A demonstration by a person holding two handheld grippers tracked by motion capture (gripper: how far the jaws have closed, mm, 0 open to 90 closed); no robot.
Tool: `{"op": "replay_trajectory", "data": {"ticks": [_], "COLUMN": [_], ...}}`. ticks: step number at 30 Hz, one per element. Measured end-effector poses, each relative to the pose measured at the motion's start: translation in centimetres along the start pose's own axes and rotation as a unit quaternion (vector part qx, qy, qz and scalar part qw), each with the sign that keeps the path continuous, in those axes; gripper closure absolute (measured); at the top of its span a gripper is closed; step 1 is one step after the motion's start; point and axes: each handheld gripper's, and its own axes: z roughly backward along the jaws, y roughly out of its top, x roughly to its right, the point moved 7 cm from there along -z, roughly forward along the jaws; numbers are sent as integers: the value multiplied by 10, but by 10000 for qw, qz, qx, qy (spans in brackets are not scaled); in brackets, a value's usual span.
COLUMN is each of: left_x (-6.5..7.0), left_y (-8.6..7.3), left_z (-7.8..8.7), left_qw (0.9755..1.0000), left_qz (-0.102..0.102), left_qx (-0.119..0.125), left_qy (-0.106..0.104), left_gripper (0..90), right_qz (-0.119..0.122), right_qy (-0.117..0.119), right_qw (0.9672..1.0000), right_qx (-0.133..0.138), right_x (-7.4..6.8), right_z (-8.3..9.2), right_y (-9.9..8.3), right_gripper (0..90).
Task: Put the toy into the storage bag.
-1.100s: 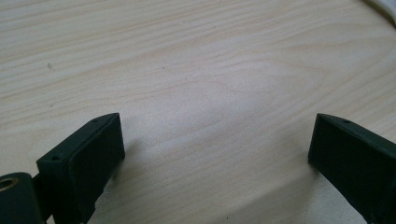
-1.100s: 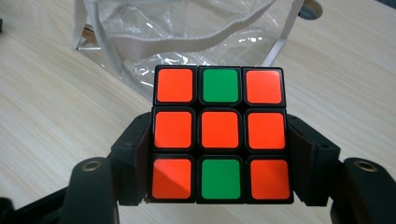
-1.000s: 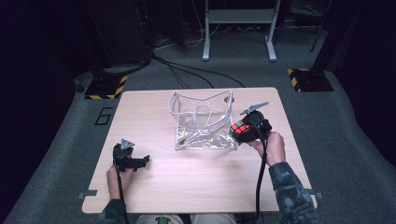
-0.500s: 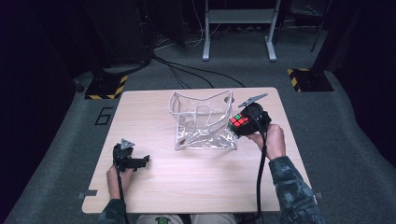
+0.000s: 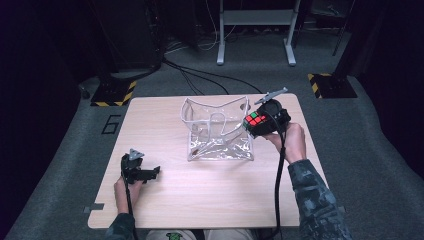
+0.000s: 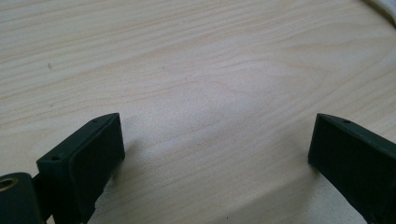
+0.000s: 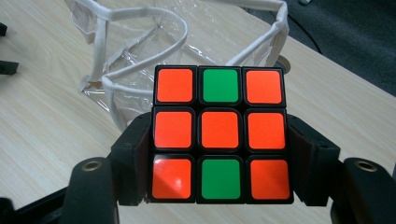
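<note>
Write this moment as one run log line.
right gripper: shut on puzzle cube | beside clear bag | left gripper: open, on table

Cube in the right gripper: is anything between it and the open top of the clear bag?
Nothing visible. The cube is held beside the bag, at its right rim; the bag's mouth gapes open, with only its own white handles arching over it.

The black-framed plastic puzzle cube (image 7: 219,134) shows a face of seven orange-red tiles and two green ones, top and bottom middle. The clear plastic bag (image 5: 218,131) has white trim. The pale wooden tabletop (image 5: 200,200) is finely grained. Both claws look matte black.
</note>
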Motion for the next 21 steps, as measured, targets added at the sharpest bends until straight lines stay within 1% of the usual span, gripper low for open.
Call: {"op": "replay_trajectory", "data": {"ticks": [2,7,8,9,12,13,15,16,17,19,20,21], "left_x": [0,0,0,0,0,0,0,0,0,0,0,0], "left_y": [0,0,0,0,0,0,0,0,0,0,0,0], "left_z": [0,0,0,0,0,0,0,0,0,0,0,0], "left_qw": [10000,10000,10000,10000,10000,10000,10000,10000,10000,10000,10000,10000], "left_qz": [0,-2,1,6,2,2,3,5,2,2,2,4], "left_qx": [0,0,1,-11,-4,-3,-3,-6,0,0,8,6], "left_qy": [1,-1,0,-3,-1,-1,-1,-4,-1,-4,-23,-8], "left_gripper": [34,34,34,34,34,34,34,34,34,34,34,34], "right_qz": [54,6,53,25,37,-6,81,-4,72,51,173,173], "right_qy": [-18,-42,-48,-55,-76,-87,-89,-99,-105,-115,-130,-130], "right_qw": [10000,10000,10000,10000,10000,10000,9999,9999,9999,9999,9997,9997], "right_qx": [25,41,47,62,26,31,70,51,73,81,117,117], "right_x": [2,2,3,2,3,3,5,4,5,4,5,5], "right_z": [1,4,4,5,6,7,7,8,8,9,9,9], "right_y": [3,10,12,14,18,20,24,25,27,31,35,35], "right_gripper": [334,334,334,334,334,334,334,334,334,334,334,334]}}
